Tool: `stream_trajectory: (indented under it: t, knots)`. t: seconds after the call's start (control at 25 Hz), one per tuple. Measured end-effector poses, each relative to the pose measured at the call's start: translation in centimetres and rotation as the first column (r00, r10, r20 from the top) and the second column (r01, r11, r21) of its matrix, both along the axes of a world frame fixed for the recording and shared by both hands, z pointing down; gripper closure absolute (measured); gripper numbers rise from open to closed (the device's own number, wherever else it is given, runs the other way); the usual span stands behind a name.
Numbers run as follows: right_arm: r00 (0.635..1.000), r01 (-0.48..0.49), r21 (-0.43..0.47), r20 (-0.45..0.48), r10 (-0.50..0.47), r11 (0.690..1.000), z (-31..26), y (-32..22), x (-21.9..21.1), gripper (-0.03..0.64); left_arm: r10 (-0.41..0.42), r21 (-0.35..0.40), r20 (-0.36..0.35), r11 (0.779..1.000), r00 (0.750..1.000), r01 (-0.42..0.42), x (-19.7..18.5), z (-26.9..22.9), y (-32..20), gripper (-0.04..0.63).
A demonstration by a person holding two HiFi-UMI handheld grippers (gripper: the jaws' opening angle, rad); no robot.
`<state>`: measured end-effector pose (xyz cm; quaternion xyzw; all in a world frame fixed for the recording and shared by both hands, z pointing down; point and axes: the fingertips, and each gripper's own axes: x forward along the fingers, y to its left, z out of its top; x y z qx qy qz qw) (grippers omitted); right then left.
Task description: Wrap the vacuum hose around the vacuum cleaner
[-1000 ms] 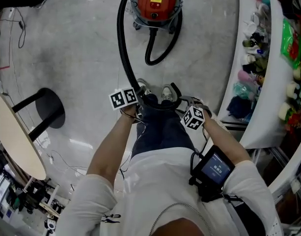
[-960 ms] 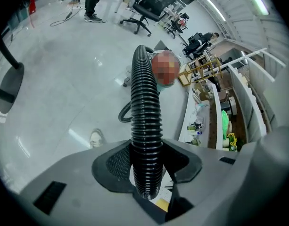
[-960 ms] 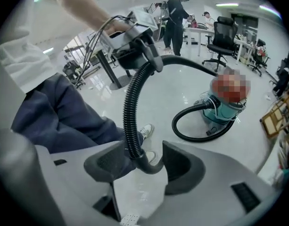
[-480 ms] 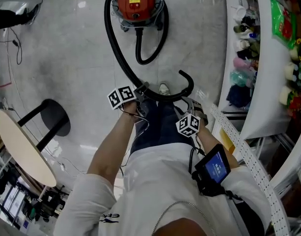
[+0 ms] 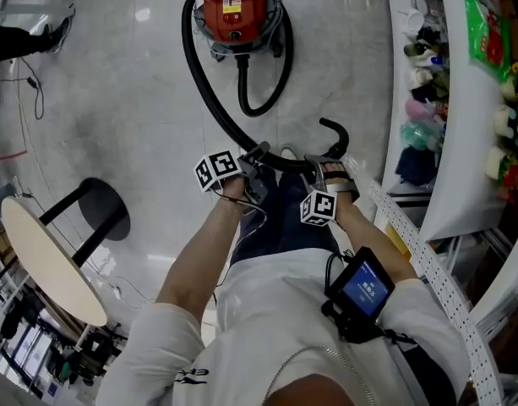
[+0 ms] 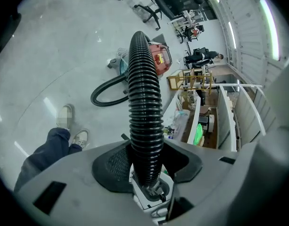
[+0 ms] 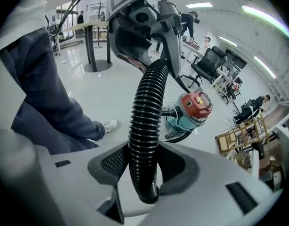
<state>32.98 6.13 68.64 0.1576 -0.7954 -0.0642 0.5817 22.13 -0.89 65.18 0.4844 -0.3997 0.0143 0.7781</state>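
Right claw [image 7: 145,169] has just been closing on hose [image 7: 145,102]; vacuum cleaner [image 5: 242,24] label [image 5: 232,7] unreadable.

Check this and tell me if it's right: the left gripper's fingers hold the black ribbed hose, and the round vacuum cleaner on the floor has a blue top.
One thing is wrong: the round vacuum cleaner has a red top, not blue, as the head view shows. The rest stands: the left gripper has its fingers closed on the black ribbed hose.
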Motion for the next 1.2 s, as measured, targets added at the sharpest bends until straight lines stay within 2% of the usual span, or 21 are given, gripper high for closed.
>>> stream_trajectory:
  t: [0.32, 0.48, 0.6, 0.72, 0.8, 0.92, 1.12, 1.2]
  knots:
    - [0.987, 0.140, 0.028, -0.083, -0.137, 0.990, -0.7, -2.7, 0.4, 0.436, 0.018, -0.014, -0.052, 1.000, 0.998, -0.019, -0.4, 0.4, -1.1, 0.428]
    - [0.983, 0.154, -0.002, -0.104, -0.153, 0.988, -0.8, -2.6, 0.2, 0.436, 0.109, -0.006, -0.042, 0.994, 0.993, -0.110, -0.9, 1.4, -1.2, 0.417]
    - [0.982, 0.158, -0.021, -0.098, -0.160, 0.987, -1.1, -2.4, 0.0, 0.436, 0.230, 0.028, -0.001, 0.973, 0.973, -0.230, -1.4, 1.7, -1.3, 0.380]
    - [0.980, 0.177, -0.033, -0.088, -0.179, 0.984, -1.7, -1.9, 0.3, 0.436, 0.347, 0.069, 0.019, 0.935, 0.938, -0.348, -1.2, 1.4, -1.1, 0.350]
    - [0.978, 0.189, -0.038, -0.080, -0.192, 0.981, -2.2, -1.6, 0.5, 0.436, 0.396, 0.093, 0.023, 0.913, 0.918, -0.396, -1.0, 1.0, -0.9, 0.339]
    - [0.978, 0.191, -0.036, -0.078, -0.193, 0.981, -2.7, -1.6, 0.8, 0.436, 0.430, 0.125, 0.028, 0.894, 0.902, -0.430, -0.8, 0.5, -0.9, 0.330]
    - [0.980, 0.163, -0.042, -0.104, -0.167, 0.986, -3.0, -2.5, 1.5, 0.436, 0.430, 0.150, 0.006, 0.892, 0.903, -0.426, -1.8, 0.0, -1.3, 0.318]
    - [0.981, 0.144, -0.051, -0.126, -0.150, 0.988, -3.0, -2.9, 2.4, 0.436, 0.464, 0.154, 0.045, 0.872, 0.885, -0.465, -3.1, 0.2, -1.2, 0.314]
